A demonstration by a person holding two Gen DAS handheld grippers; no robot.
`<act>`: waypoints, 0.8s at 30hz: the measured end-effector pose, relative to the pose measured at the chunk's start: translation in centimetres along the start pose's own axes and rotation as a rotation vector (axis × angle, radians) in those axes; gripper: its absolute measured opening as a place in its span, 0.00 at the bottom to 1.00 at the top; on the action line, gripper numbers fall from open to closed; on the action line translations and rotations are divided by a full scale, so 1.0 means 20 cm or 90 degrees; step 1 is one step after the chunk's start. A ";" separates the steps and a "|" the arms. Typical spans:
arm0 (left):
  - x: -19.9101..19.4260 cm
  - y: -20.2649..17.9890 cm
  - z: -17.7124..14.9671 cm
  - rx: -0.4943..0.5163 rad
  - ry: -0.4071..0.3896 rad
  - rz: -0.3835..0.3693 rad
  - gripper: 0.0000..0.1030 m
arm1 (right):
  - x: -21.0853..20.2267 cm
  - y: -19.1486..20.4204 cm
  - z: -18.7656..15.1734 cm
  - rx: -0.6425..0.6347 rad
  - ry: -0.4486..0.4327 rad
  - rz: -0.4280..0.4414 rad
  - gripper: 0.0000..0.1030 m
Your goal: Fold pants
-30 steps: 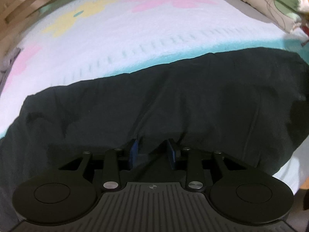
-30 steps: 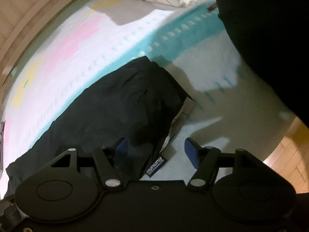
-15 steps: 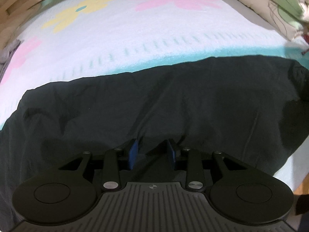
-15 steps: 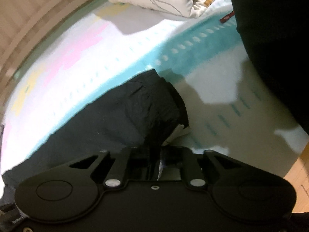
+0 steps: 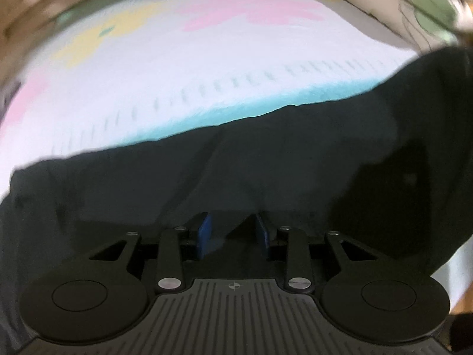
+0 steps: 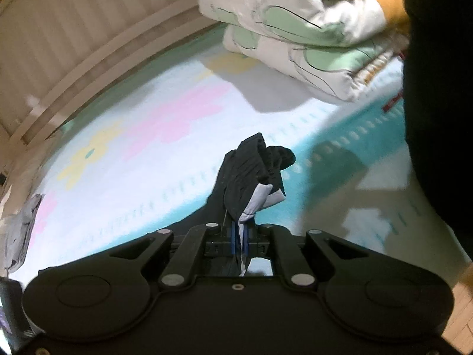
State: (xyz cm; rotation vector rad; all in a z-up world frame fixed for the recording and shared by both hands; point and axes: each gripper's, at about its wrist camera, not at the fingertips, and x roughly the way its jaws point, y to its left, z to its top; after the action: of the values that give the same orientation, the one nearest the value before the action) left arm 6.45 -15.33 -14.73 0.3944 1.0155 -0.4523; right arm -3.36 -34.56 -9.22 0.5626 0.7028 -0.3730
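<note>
Black pants [image 5: 236, 171] lie across a bed sheet with pastel flowers. In the left wrist view my left gripper [image 5: 233, 233] sits over the pants' near edge; its blue pads [image 5: 204, 230] stand a little apart with a fold of black cloth between them. In the right wrist view my right gripper [image 6: 241, 236] is shut on the pants' waist end [image 6: 254, 171], lifted off the bed, with a white pocket lining [image 6: 260, 198] hanging out.
A folded quilt with green leaves [image 6: 310, 29] lies at the bed's far right. A wooden headboard [image 6: 74, 44] runs behind. A grey cloth [image 6: 20, 230] lies at the left. A dark figure [image 6: 437, 88] stands at the right. Wooden floor [image 6: 461, 310] shows beyond the bed edge.
My right gripper closed on the pants' waist end and raised it off the bed. The left gripper stayed on the near edge while the right side of the pants rose.
</note>
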 end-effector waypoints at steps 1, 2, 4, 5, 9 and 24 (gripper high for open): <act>0.00 0.01 0.01 -0.006 0.003 -0.002 0.31 | 0.01 0.02 0.00 -0.009 0.000 -0.001 0.11; 0.00 0.03 0.01 -0.028 0.009 -0.014 0.31 | 0.00 0.04 0.00 -0.020 -0.002 0.000 0.11; -0.01 0.10 0.02 -0.071 0.026 -0.037 0.31 | -0.02 0.10 -0.01 -0.037 -0.009 0.013 0.11; -0.02 0.15 0.03 -0.089 0.032 -0.036 0.31 | -0.02 0.14 -0.01 -0.047 -0.010 0.021 0.11; -0.11 0.36 0.04 -0.134 0.010 0.022 0.31 | -0.06 0.32 -0.04 -0.100 -0.029 0.052 0.11; -0.29 1.13 -0.23 -0.293 -0.007 0.141 0.31 | 0.10 1.22 -0.60 -0.372 0.073 0.210 0.11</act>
State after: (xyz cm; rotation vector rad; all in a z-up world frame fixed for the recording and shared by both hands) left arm 12.53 7.04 -9.49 0.0876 1.0177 -0.0156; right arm 4.15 -8.43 -9.37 0.1364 0.7714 0.1760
